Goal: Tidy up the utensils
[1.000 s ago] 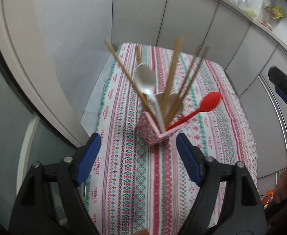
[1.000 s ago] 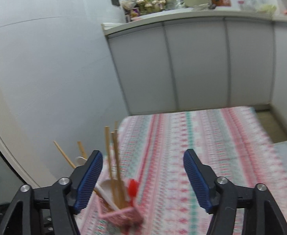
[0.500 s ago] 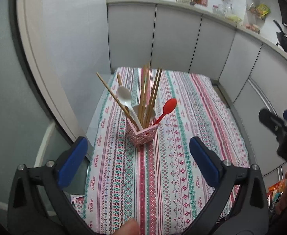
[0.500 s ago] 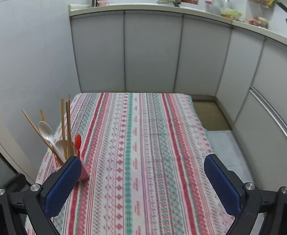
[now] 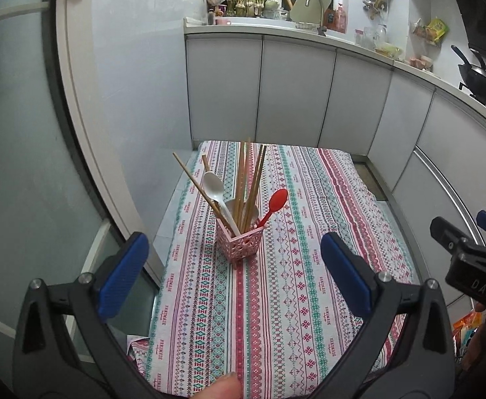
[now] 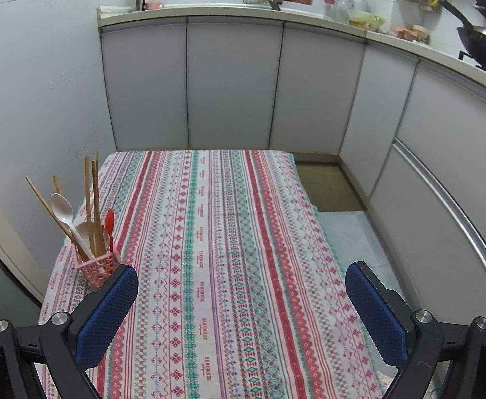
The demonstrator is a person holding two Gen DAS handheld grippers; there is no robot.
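Hiding holder [image 6: 98,267] base: right tool [image 6: 241,312]

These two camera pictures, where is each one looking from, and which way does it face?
Left wrist view: sits on the left claw, looking forward and down at the pink holder of chopsticks and spoons on the striped tablecloth; its own two open blue-padded fingers show, a fingertip at the bottom edge, and the right claw at the right edge.
Right wrist view: sits on the right claw, facing the cloth and grey cabinets; only its own open fingers show.
Shared: the holder, cloth, cabinets and counter.
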